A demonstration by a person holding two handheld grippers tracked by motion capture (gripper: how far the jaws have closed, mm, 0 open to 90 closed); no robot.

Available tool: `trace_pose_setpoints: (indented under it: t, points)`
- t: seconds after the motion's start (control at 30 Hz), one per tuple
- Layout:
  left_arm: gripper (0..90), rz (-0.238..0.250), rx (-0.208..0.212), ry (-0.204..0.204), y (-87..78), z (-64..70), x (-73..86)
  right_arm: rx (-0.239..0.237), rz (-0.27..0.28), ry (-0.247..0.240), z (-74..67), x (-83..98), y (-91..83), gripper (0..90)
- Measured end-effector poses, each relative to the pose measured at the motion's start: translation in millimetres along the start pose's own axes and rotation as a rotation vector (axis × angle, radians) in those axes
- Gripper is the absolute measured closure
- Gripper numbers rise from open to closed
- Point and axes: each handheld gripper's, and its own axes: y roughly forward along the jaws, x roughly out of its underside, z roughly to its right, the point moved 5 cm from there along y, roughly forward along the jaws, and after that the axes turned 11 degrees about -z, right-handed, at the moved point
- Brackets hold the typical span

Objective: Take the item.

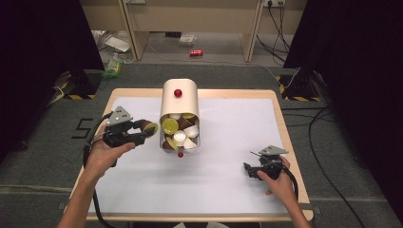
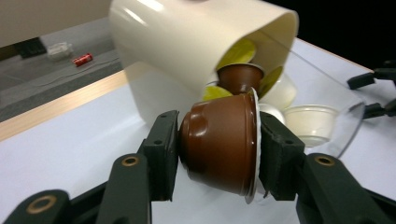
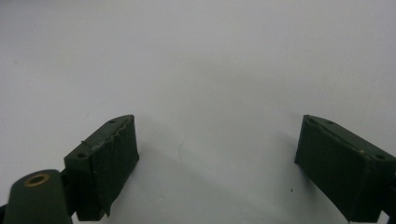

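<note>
A cream, rounded container (image 1: 179, 100) lies on its side in the middle of the table, its open mouth toward me, with several brown, white and yellow-green coffee capsules (image 1: 179, 132) spilling into its clear lid. My left gripper (image 1: 148, 130) is just left of that mouth, shut on a brown capsule (image 2: 219, 142) with a white foil rim, held sideways between the pads. The container (image 2: 187, 42) lies close behind it. My right gripper (image 1: 248, 169) rests at the table's right side, jaws wide apart over bare white surface, nothing between its fingers (image 3: 109, 158).
The white mat (image 1: 228, 123) covers a wooden table (image 1: 285, 128). A small red knob (image 1: 177, 93) sits on the container and a red dot (image 1: 180, 154) just before its lid. Cables trail on the grey floor; a red can (image 1: 196, 52) lies far back.
</note>
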Motion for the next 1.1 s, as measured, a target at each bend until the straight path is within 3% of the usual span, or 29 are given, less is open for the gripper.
trace_pose_setpoints:
  t: [0.27,0.57,0.8,1.1]
  points:
    - [53.3,-0.011,-0.058,-0.033,4.8,-16.9,12.5,0.000,0.000,0.001,0.0,0.0,0.0,13.1]
    - [53.2,-0.042,-0.086,-0.080,16.8,-32.1,30.1,0.000,-0.001,0.004,-0.3,0.1,0.0,13.1]
    - [53.3,-0.084,-0.126,-0.118,33.9,-49.9,45.1,0.000,-0.001,0.004,-0.3,0.1,0.0,13.1]
    - [53.2,-0.102,-0.168,-0.165,54.5,-67.6,59.8,-0.001,0.000,0.004,-0.4,0.0,-0.1,13.2]
